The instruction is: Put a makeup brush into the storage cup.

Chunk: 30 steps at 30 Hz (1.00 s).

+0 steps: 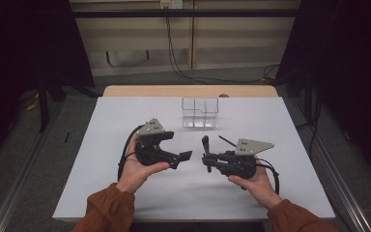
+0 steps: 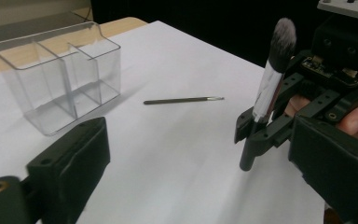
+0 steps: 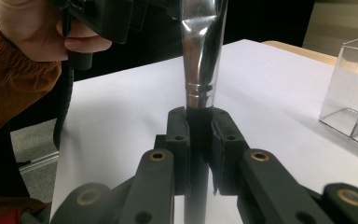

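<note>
High view: both hands low over table, grippers facing each other. Right gripper (image 1: 206,155) jaws clamped on upright makeup brush (image 2: 270,88). Left gripper (image 1: 183,157) jaws apart, empty. Clear organizer (image 1: 200,112) farther back.

A white sheet (image 1: 125,125) covers nearly the whole table (image 1: 140,91), whose pale wood shows as a strip along the far edge. The table stands on a grey floor (image 1: 72,121). A metal rail (image 1: 24,179) runs along the floor past the table's left edge, and another rail (image 1: 338,179) past its right edge. Dark curtains (image 1: 24,43) hang on either side. Beyond the far edge, black cables (image 1: 174,58) drop down a light wall from a socket (image 1: 170,4) and trail across the floor to the right.
</note>
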Tool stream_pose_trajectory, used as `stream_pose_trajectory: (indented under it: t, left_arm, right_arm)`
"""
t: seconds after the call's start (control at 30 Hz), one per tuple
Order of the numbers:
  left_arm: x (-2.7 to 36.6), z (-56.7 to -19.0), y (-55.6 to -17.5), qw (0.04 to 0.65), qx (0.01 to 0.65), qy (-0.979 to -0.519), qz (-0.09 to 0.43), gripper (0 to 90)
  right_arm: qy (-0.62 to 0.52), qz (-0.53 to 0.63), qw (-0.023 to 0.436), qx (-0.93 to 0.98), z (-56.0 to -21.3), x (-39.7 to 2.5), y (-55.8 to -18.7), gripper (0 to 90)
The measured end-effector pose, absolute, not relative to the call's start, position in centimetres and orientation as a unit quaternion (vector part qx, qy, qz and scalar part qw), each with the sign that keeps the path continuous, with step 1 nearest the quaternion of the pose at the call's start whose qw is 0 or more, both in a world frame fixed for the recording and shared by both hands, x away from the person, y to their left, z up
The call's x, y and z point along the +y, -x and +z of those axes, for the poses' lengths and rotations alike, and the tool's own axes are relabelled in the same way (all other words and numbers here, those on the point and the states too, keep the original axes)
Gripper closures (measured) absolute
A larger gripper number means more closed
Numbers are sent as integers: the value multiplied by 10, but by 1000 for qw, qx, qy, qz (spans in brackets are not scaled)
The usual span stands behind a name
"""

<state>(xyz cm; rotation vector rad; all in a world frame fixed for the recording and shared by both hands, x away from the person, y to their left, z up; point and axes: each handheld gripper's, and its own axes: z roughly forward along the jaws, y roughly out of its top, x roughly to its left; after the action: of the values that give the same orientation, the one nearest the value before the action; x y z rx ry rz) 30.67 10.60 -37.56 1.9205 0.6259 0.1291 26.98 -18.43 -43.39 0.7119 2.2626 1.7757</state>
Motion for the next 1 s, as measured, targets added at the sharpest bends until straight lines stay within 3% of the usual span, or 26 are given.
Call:
stream_pose_trajectory:
  t: [0.53, 1.0]
  left_arm:
    - [143, -396, -297, 531, 288, -788, 120, 22]
    - [193, -416, -286, 555, 334, -739, 183, 19]
  right_arm:
    - [-251, 595, 99, 757, -433, -192, -270, 804]
    - [-271, 597, 112, 747, -430, -201, -276, 804]
